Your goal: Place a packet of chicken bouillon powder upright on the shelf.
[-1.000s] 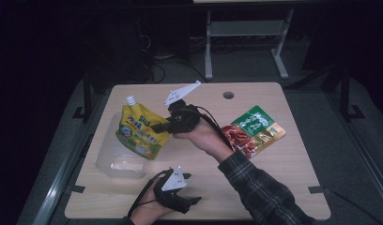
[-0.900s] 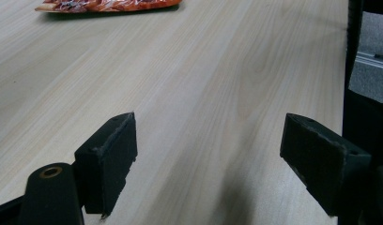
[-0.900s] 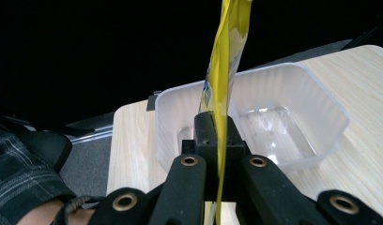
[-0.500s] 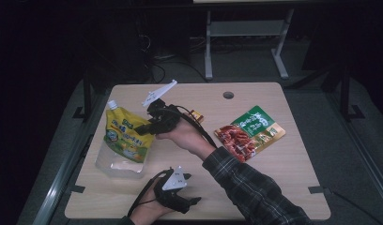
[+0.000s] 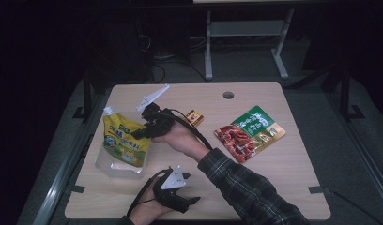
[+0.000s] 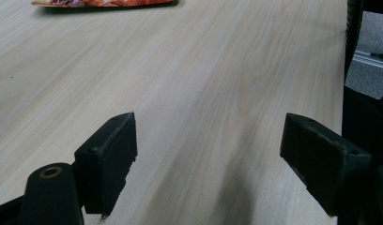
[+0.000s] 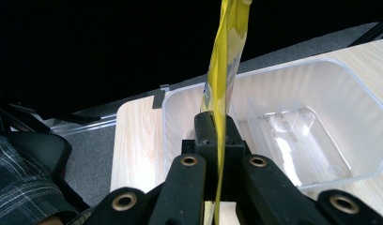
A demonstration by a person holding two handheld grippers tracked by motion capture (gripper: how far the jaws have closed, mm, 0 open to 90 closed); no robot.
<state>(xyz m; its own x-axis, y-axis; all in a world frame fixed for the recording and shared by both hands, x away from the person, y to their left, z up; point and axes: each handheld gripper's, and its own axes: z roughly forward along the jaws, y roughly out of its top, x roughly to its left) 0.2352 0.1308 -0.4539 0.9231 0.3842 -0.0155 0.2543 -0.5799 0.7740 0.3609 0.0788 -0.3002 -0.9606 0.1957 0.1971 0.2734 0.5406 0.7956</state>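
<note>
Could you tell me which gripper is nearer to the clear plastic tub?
Right. The right gripper holds the yellow spouted pouch over the clear plastic tub; the left gripper rests open at the table's near edge.

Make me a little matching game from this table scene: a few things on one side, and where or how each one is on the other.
Things:
1. yellow pouch
2. clear tub
3. red and green packet
4. left gripper

Where or how:
A. lying flat at the table's right side
B. jaws apart over bare wood, holding nothing
C. pinched between the right gripper's jaws, above the tub
D. standing empty near the table's left edge

Pairs: 1-C, 2-D, 3-A, 4-B
</note>
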